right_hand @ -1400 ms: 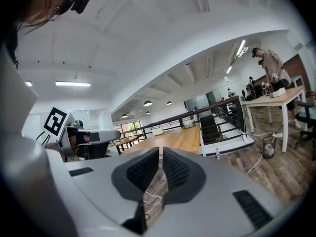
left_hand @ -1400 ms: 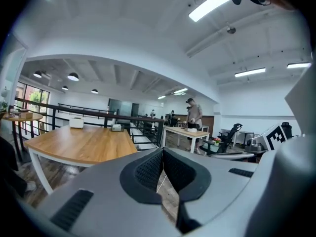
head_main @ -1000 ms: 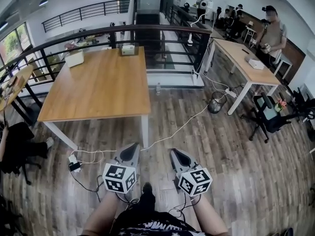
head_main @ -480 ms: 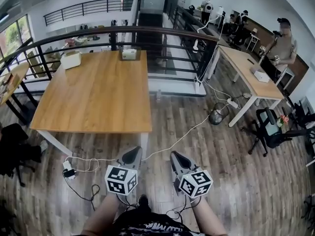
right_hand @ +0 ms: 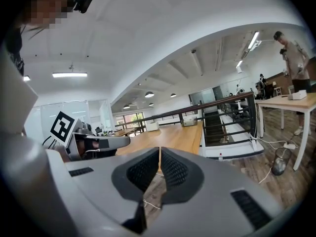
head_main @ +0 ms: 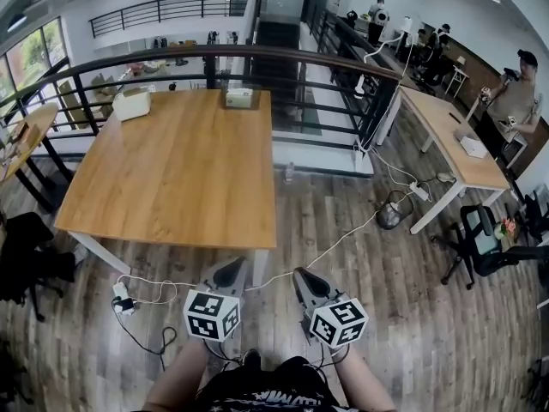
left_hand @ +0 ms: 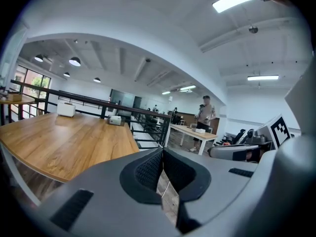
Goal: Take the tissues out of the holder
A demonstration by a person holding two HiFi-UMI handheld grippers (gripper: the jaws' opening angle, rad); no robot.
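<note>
left gripper (head_main: 227,273) and right gripper (head_main: 307,278) both pinched together on nothing, held low by the waist as the wooden table (head_main: 171,178) is not yet within reach, and the tissue holder (head_main: 239,98) seems to sit at its far edge, well apart

Wooden table (head_main: 171,170) on plank floor (head_main: 412,316) — black railing (head_main: 292,51) behind (ceiling lights (left_hand: 232,1) on)

No text can be read; the white print on the person's shirt (head_main: 257,397) is cut off.
</note>
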